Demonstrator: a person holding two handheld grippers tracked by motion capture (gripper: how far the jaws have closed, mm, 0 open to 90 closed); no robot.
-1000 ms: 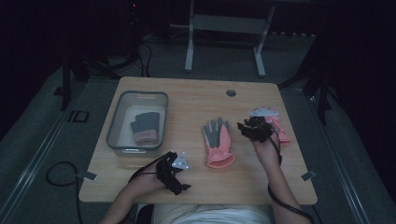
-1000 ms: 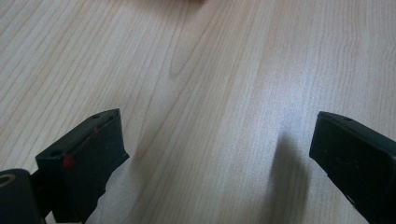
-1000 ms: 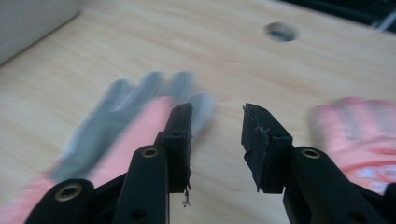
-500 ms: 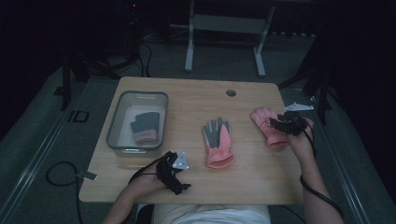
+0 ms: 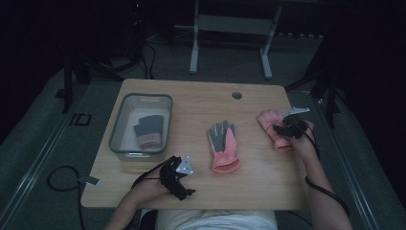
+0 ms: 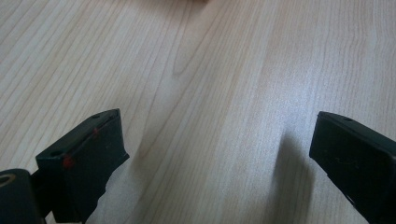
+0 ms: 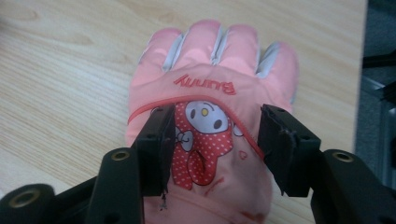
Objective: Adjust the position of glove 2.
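A pink glove with a cartoon bunny print lies flat near the table's right edge, fingers pointing away from me. My right gripper hovers low over its cuff end. Its jaws have just been opening and now straddle the back of the glove without pinching it. A second pink glove with a grey palm lies in the middle of the table. Near the front edge my left gripper rests with its jaws spread wide over bare wood.
A clear plastic bin stands at the table's left with a dark grey glove in it. A round cable hole sits at the back. The table's right edge runs close beside my right hand.
My right gripper has shifted to the right and sunk toward the table. The bunny glove, bunched under it before, now lies spread flat. The left gripper has not moved.
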